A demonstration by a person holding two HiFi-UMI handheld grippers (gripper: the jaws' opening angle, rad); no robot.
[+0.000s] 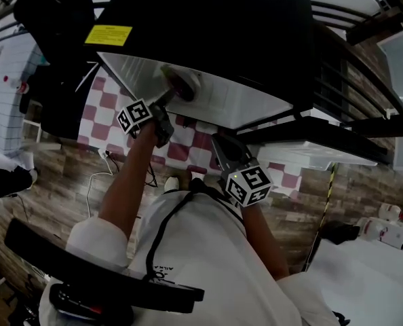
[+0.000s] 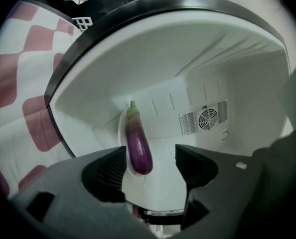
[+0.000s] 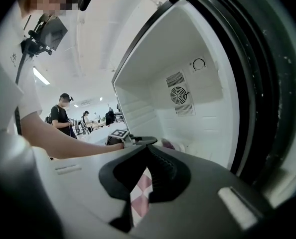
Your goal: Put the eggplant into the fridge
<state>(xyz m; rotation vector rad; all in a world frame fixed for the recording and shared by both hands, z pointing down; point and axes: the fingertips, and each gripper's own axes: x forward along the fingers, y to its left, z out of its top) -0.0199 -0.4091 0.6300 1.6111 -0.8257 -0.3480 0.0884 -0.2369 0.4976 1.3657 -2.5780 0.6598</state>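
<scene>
The purple eggplant with its green stem lies on a white plate on the floor of the open fridge. My left gripper is open at the fridge mouth; the eggplant's near end shows between its jaws and neither pad touches it. In the head view the left gripper reaches into the white fridge interior beside the plate. My right gripper hangs lower, in front of the fridge, and in its own view the right gripper is shut with nothing in it.
A fan vent sits on the fridge's back wall. A pink and white checkered cloth lies below the fridge opening. Cables trail over the wooden floor. Black rack bars stand at the right. People stand far off.
</scene>
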